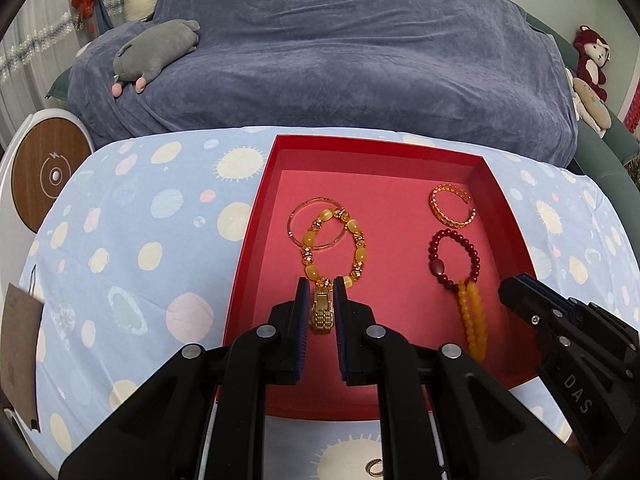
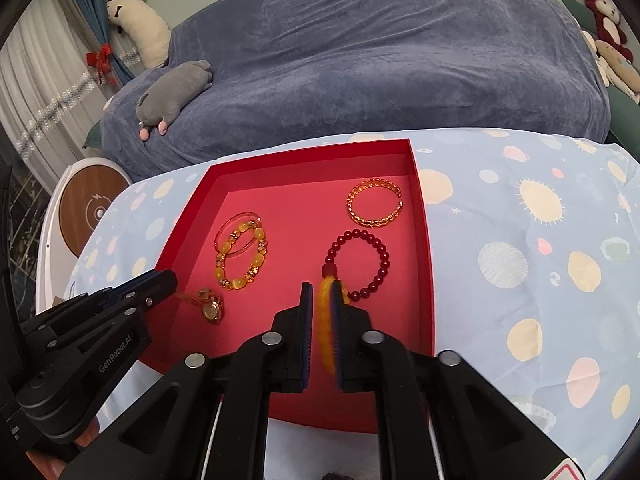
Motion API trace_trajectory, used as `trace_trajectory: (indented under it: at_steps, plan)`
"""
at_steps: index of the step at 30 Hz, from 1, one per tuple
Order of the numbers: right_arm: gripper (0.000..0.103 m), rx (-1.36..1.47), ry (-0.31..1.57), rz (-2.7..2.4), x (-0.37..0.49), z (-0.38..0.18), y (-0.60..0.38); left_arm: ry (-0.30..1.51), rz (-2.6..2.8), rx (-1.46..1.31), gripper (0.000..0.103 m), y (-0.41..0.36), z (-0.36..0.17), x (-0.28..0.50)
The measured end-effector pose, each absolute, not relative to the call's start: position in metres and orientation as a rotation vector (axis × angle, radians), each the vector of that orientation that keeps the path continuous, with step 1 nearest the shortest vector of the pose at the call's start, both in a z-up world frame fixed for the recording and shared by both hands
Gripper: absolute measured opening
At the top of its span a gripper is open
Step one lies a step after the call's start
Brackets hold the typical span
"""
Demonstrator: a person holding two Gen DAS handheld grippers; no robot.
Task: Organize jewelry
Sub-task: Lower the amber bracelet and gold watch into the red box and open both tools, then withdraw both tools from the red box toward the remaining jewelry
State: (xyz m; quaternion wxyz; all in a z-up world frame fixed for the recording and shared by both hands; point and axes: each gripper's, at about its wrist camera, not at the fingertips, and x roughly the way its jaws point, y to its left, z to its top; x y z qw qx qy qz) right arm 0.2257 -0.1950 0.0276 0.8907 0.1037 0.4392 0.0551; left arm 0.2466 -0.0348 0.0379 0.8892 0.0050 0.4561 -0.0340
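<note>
A red tray lies on the spotted blue cloth. In it are a thin clear bangle, a yellow bead bracelet, a gold cuff, a dark red bead bracelet and a yellow bead strand. My left gripper is narrowly open around a gold watch lying in the tray. My right gripper has the yellow bead strand between its fingers.
A blue-covered sofa with a grey plush toy stands behind the table. A round wooden-topped device is at the left. A small ring lies on the cloth near the front edge. A brown tag lies at far left.
</note>
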Motion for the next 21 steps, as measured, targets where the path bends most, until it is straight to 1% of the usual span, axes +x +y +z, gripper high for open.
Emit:
trace_trajectory:
  at_steps: [1,2,3,4,5,7,14,21]
  plan:
    - [0.019,0.214,0.910,0.110,0.225,0.028,-0.196,0.941,-0.064,0.005,0.013,-0.033,0.038,0.246]
    - [0.024,0.212,0.905,0.105,0.224,0.029,-0.198,0.937,-0.064,-0.001,0.017,-0.032,0.039,0.245]
    - [0.027,0.210,0.898,0.102,0.222,0.031,-0.199,0.933,-0.062,-0.008,0.021,-0.030,0.040,0.244]
    - [0.031,0.209,0.889,0.098,0.219,0.034,-0.200,0.930,-0.055,-0.011,0.032,-0.029,0.041,0.243]
    - [0.032,0.208,0.882,0.098,0.218,0.036,-0.202,0.921,-0.048,-0.015,0.039,-0.027,0.043,0.241]
    - [0.033,0.210,0.873,0.098,0.212,0.040,-0.204,0.911,-0.043,-0.025,0.042,-0.023,0.047,0.237]
    - [0.033,0.243,0.858,0.091,0.185,0.051,-0.215,0.905,-0.039,-0.050,0.043,-0.012,0.055,0.211]
    - [0.033,0.240,0.875,0.078,0.148,0.047,-0.218,0.916,-0.045,-0.052,0.043,-0.010,0.057,0.179]
